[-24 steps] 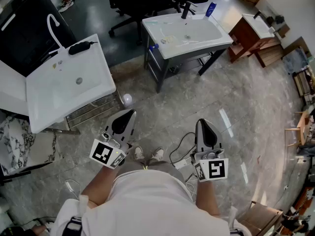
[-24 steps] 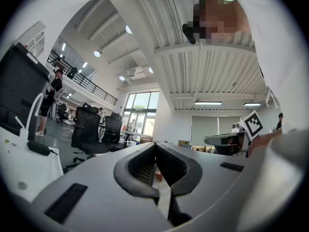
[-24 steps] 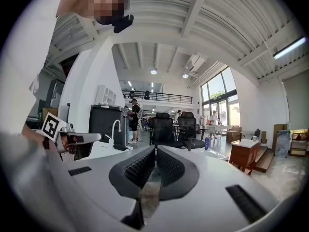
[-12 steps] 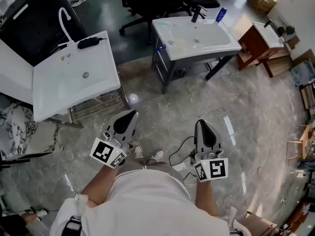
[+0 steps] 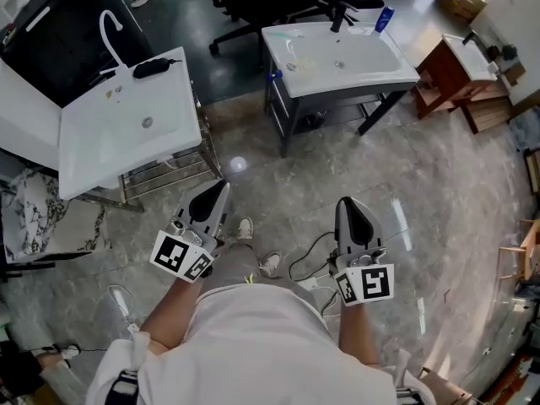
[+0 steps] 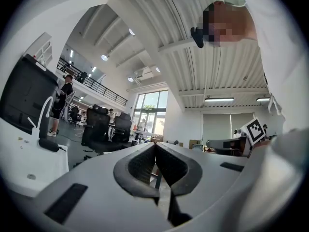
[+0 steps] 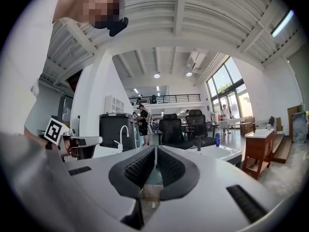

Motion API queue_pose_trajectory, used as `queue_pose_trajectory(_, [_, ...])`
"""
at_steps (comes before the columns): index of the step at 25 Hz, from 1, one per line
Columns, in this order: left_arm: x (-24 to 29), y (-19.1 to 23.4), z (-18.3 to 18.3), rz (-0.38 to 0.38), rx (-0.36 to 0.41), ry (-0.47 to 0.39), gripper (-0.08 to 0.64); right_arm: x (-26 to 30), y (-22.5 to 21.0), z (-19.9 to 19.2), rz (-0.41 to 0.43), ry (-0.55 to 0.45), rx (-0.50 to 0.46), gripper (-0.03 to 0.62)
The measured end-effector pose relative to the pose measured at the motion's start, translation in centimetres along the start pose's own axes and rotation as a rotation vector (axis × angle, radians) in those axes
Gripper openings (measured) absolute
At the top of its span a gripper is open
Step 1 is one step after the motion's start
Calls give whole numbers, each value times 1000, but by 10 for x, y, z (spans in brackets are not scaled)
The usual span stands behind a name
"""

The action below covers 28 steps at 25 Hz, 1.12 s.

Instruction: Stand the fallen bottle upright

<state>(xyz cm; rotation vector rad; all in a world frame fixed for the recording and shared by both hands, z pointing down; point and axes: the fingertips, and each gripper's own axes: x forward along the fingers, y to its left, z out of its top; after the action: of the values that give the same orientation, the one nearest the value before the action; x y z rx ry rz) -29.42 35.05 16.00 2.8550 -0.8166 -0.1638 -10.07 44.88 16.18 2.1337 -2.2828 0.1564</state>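
Bottle (image 5: 385, 19) sits on the far sink's (image 5: 359, 70) rim; left tongs (image 5: 223, 186) and right tongs (image 5: 348, 203) closed, empty.

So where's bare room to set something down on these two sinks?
Left sink: the wide front part below its drain. Far sink: the part right of its drain. Crowded: their back edges, by the white faucet, black object and blue bottle.

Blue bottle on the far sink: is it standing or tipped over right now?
Standing. The right gripper view shows the blue bottle taller than wide, its base on the far sink.
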Motion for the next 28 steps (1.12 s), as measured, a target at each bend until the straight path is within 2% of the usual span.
queue_pose_trajectory(5, [31,12,-7,-15,-18,-6,18,10,-19,-5,-28,17,-1,43])
queue_pose_trajectory(9, [77,22,-27,-52,-30,11,18,18,-52,-8,-101,22,0,43])
queue_pose_trajectory(12, [114,33,-30,-84,-32,11,18,36,-81,-10,-153,34,38,43])
queue_pose_trajectory(19, [182,96,-25,-87,-30,23,18,134,-105,4,-130,37,56,44])
queue_pose_trajectory(28, [235,178,-15,-109,-36,21,18,233,-98,25,-115,46,15,43])
